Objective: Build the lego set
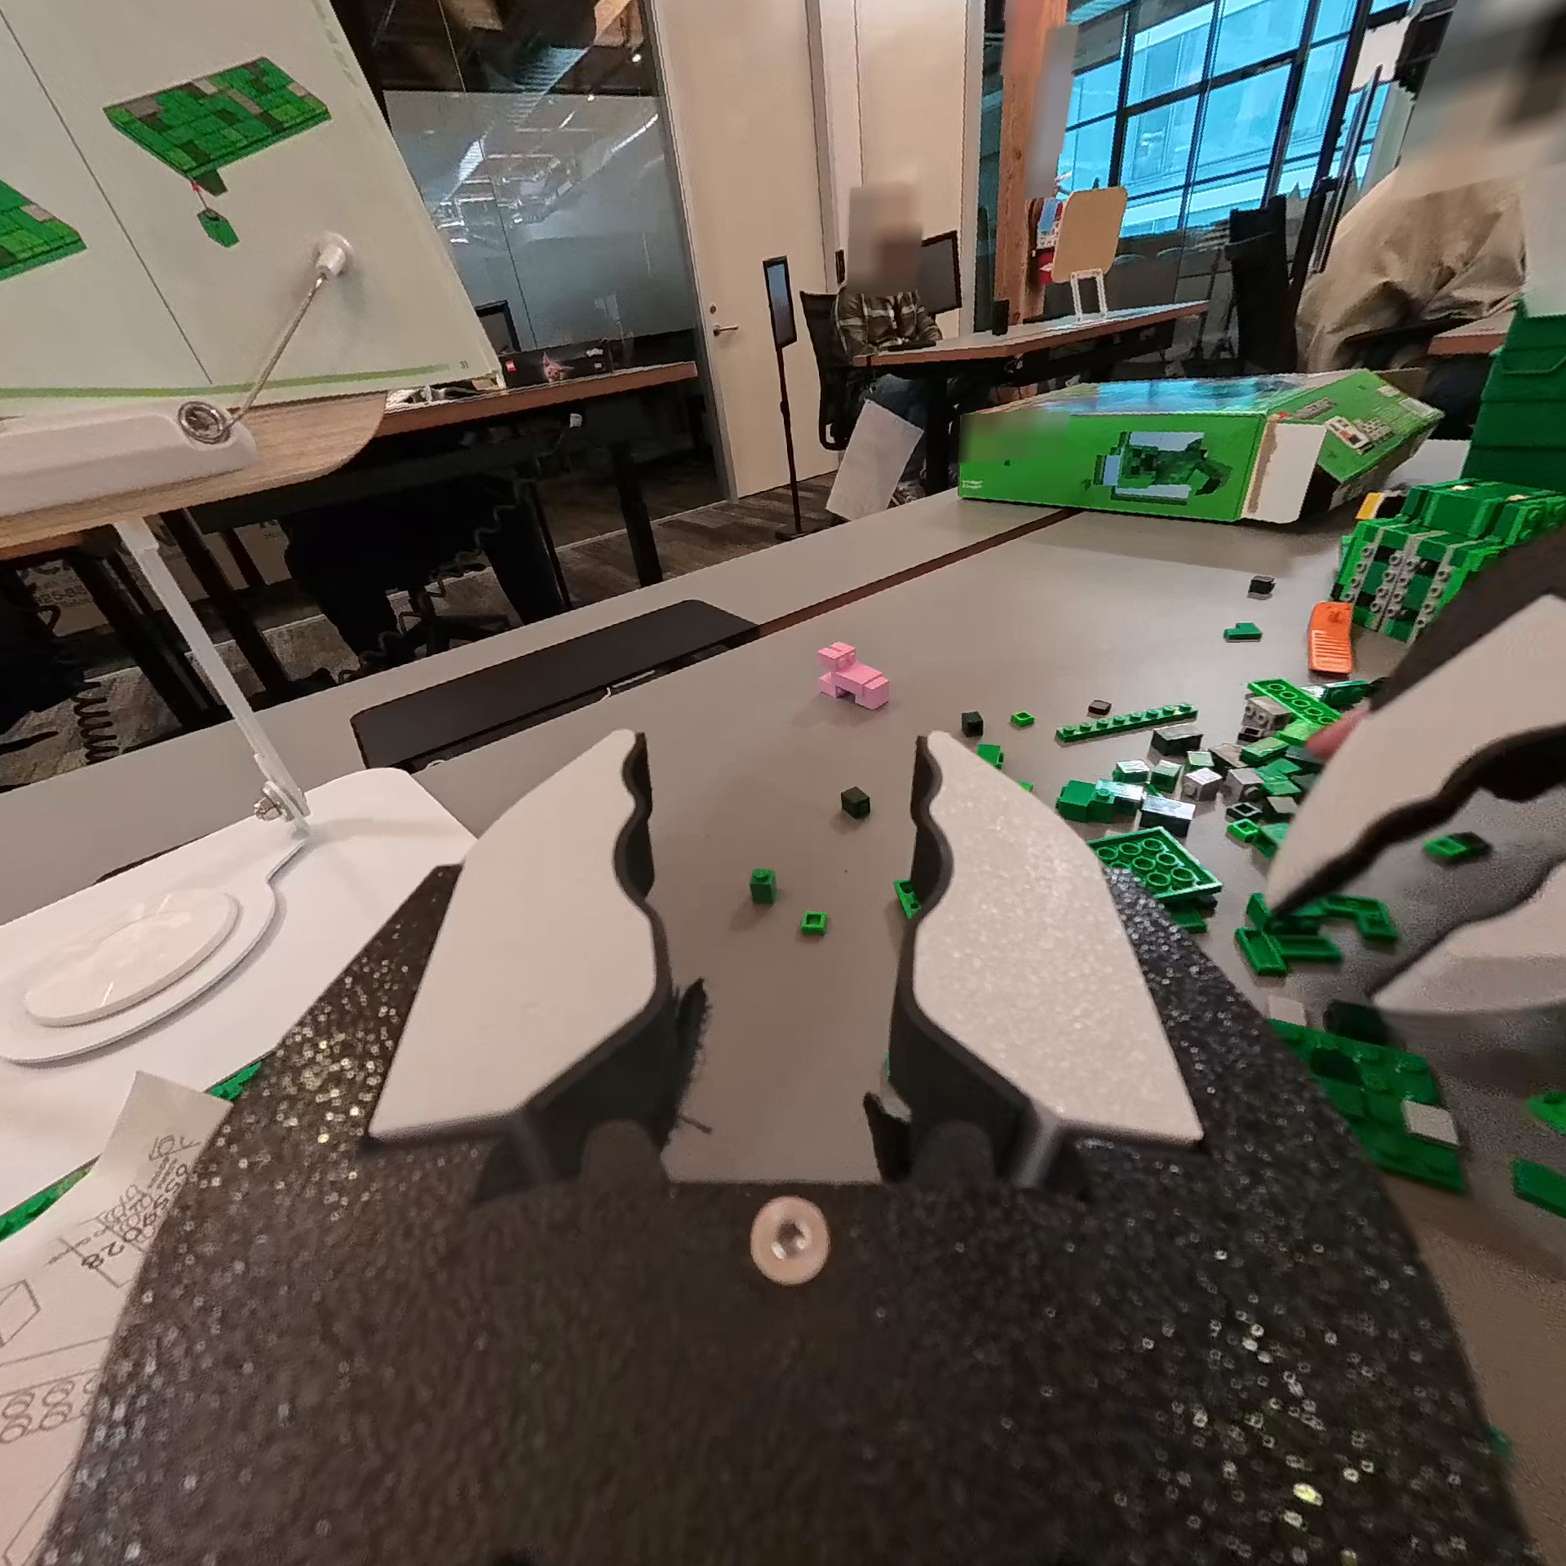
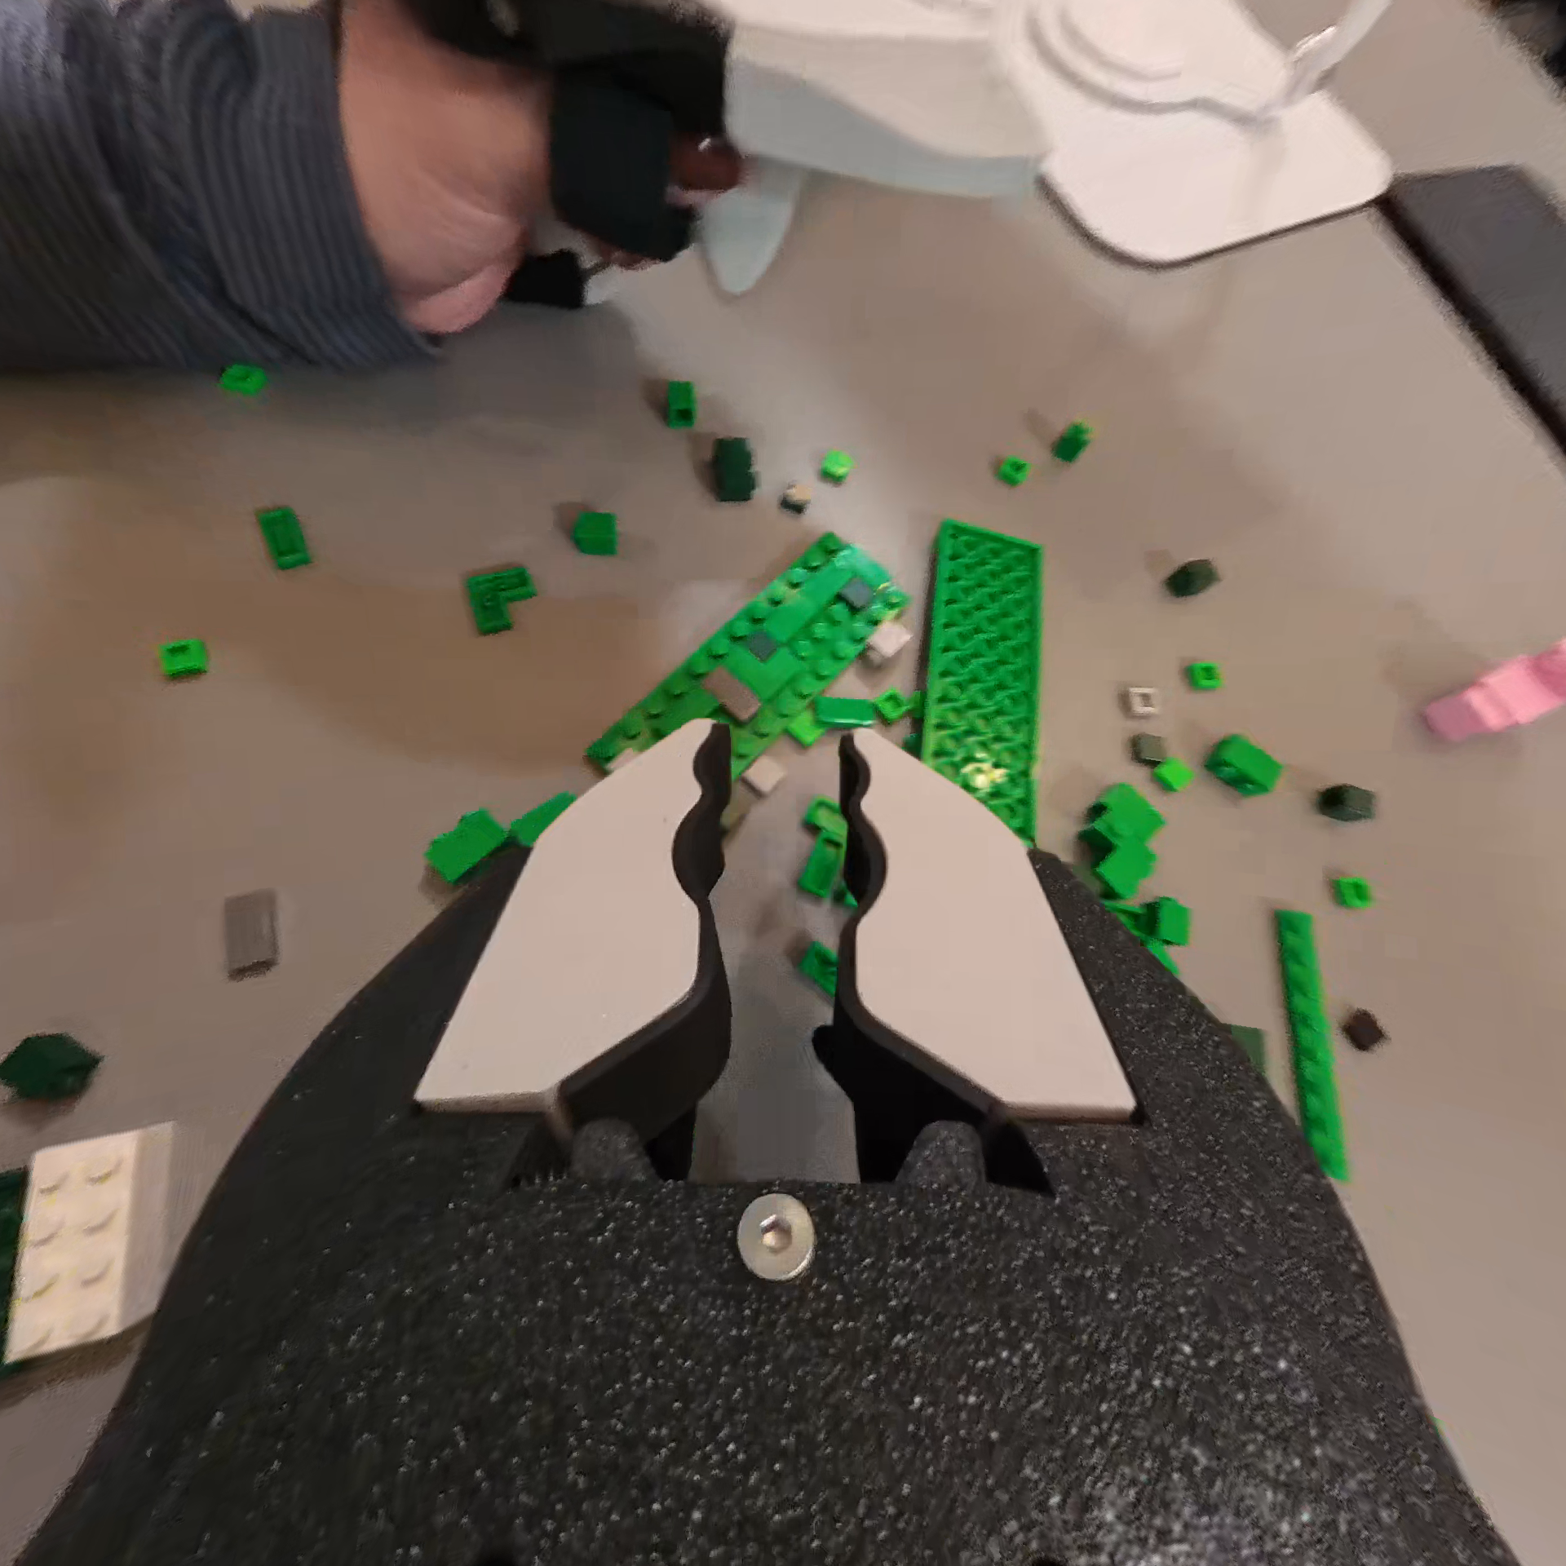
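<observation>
Filling the far half of the left wrist view is an office room: glass partitions, a tall dark-framed window [image 1: 1220, 110] at the far right, a timber post [image 1: 1021, 144], and long desks [image 1: 1017, 343] where a seated person [image 1: 885, 318] faces this way. A grey table [image 1: 974, 593] takes up the near half and nearly all of the right wrist view.

On the table's far right edge lies a green cardboard box [image 1: 1186, 449] on its side with one end flap open. At the left stands a white holder [image 1: 152, 924] whose thin arm props an open instruction booklet [image 1: 195, 195]; a printed paper sheet [image 1: 59, 1271] lies beside its base. A dark flat pad [image 1: 542, 669] sits at the table's far edge.

A partly built green block structure [image 1: 1441, 559] stands at the right, with an orange tool [image 1: 1332, 637] just beside it. In the right wrist view a studded green plate assembly [image 2: 754, 669] lies at an angle, next to a long green plate [image 2: 983, 678] turned underside up. Loose green, dark and grey bricks [image 1: 1186, 780] are scattered across the table, and a small pink figure [image 1: 852, 675] stands apart from them.

The left gripper [image 1: 780, 754] hovers with its jaws spread wide and nothing between them. The right gripper [image 2: 784, 746] has a narrower gap, also empty, its tips above the near end of the plate assembly. A sleeved hand [image 2: 441, 212] holds the other gripper at the top of that view.
</observation>
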